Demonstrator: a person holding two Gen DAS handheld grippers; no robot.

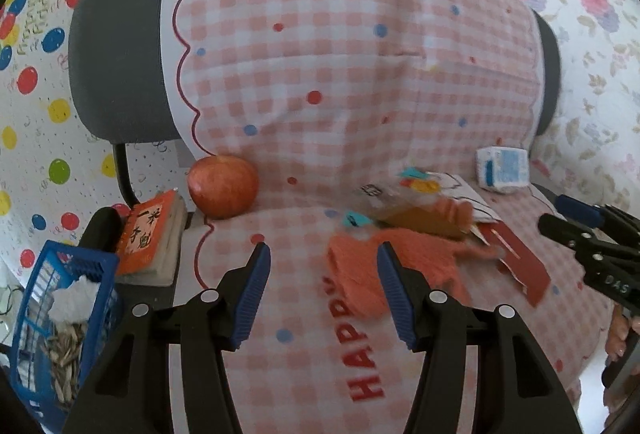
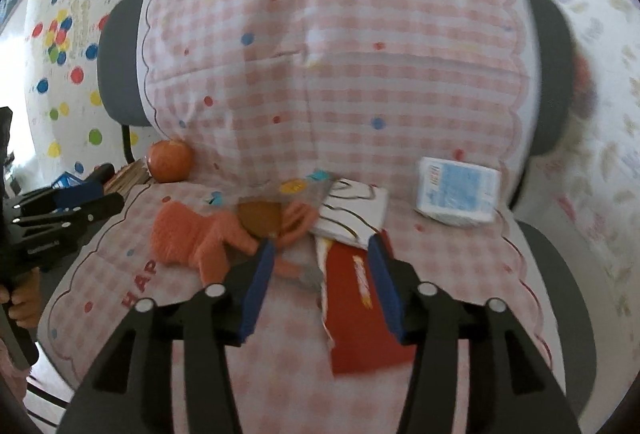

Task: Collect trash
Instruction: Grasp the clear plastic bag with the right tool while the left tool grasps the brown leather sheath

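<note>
On a chair covered with a pink checked cloth point(image 1: 320, 82) lies a torn red wrapper point(image 2: 360, 314), point(image 1: 524, 266), a clear snack bag point(image 1: 416, 206), point(image 2: 280, 202) and a white printed paper point(image 2: 352, 214). My right gripper point(image 2: 322, 274) is open, its fingers either side of the red wrapper's upper end. My left gripper point(image 1: 324, 282) is open and empty above the cloth, just left of a fuzzy orange cloth point(image 1: 372, 274), point(image 2: 192, 230). A blue basket point(image 1: 60, 314) at the lower left holds seed shells and tissue.
A red apple point(image 1: 224, 186), point(image 2: 170, 160) sits at the seat's back left. An orange booklet point(image 1: 148, 234) lies on the seat edge. A blue-and-white tissue pack point(image 2: 456, 194), point(image 1: 502, 170) lies at the right. Patterned sheets hang behind the chair.
</note>
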